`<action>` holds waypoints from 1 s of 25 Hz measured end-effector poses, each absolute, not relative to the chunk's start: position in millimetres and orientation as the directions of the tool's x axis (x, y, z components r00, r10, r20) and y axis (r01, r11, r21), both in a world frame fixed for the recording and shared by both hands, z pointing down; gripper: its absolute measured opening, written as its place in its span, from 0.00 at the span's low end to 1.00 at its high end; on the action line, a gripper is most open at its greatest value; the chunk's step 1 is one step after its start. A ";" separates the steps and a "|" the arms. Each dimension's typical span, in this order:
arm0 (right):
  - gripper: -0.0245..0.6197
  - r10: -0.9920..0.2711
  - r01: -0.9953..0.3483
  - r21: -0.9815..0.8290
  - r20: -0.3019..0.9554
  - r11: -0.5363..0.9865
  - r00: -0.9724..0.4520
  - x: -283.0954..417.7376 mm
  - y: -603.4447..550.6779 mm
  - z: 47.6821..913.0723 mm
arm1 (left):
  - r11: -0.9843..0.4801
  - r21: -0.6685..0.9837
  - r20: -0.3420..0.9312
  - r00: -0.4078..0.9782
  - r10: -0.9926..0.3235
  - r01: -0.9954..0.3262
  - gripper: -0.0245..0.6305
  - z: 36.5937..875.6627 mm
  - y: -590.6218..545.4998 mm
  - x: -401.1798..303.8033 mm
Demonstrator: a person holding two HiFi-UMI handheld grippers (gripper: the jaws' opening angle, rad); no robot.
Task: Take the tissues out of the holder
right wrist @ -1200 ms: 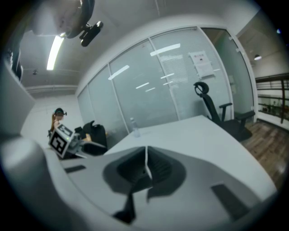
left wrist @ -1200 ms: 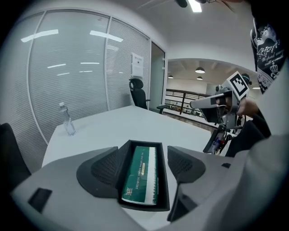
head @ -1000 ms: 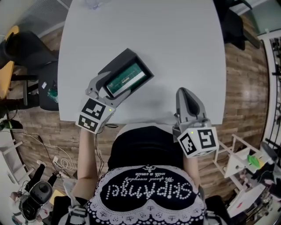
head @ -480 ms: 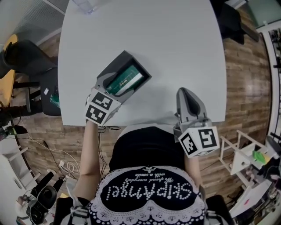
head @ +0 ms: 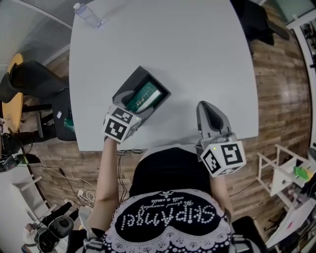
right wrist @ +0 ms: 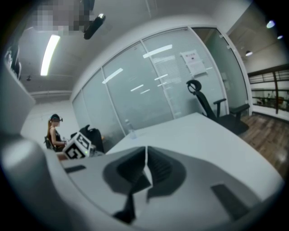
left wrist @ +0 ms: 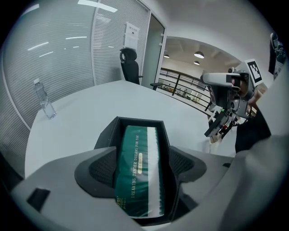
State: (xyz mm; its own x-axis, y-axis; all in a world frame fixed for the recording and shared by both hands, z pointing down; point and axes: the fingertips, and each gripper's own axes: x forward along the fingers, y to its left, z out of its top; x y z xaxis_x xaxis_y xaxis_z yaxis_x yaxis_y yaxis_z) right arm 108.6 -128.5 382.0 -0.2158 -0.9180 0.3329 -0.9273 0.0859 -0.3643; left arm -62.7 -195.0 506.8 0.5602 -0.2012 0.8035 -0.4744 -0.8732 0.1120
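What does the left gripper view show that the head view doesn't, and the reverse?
Only the left gripper view: the left hand-held gripper with its jaws apart on either side of the green tissue pack, and the pack's print. Only the head view: the table's near edge and the wooden floor. Both: the pack lying in the black holder, the water bottle, and the right hand-held gripper.

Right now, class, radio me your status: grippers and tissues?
Left gripper open, jaws astride tissue pack inside holder. Right gripper shut, empty. Water bottle far off, no obstacle.
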 end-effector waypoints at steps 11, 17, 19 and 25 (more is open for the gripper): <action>0.09 -0.919 -0.924 -0.371 0.322 0.097 -0.226 101.0 -136.3 387.8 | -0.859 0.153 0.849 0.509 -0.138 -0.488 0.59 528.5 -196.0 -62.7; 0.09 -0.924 -0.925 -0.370 0.322 0.080 -0.209 107.0 -141.7 389.4 | -0.845 0.102 0.853 0.484 -0.197 -0.524 0.58 533.9 -201.6 -61.6; 0.09 -0.924 -0.925 -0.372 0.322 0.077 -0.207 108.2 -142.2 389.9 | -0.844 0.098 0.858 0.474 -0.196 -0.527 0.58 535.1 -201.4 -61.5; 0.09 -0.920 -0.925 -0.370 0.327 0.087 -0.217 105.4 -143.5 391.5 | -0.840 0.096 0.865 0.463 -0.195 -0.533 0.58 536.1 -201.4 -61.9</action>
State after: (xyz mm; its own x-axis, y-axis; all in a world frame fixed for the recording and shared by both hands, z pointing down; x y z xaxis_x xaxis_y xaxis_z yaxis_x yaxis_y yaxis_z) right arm 105.4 -143.5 391.5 -0.2172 -0.9197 0.3271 -0.9249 0.0867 -0.3702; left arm -61.9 -201.4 536.1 0.4627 -0.1953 0.8648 -0.5335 -0.8404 0.0956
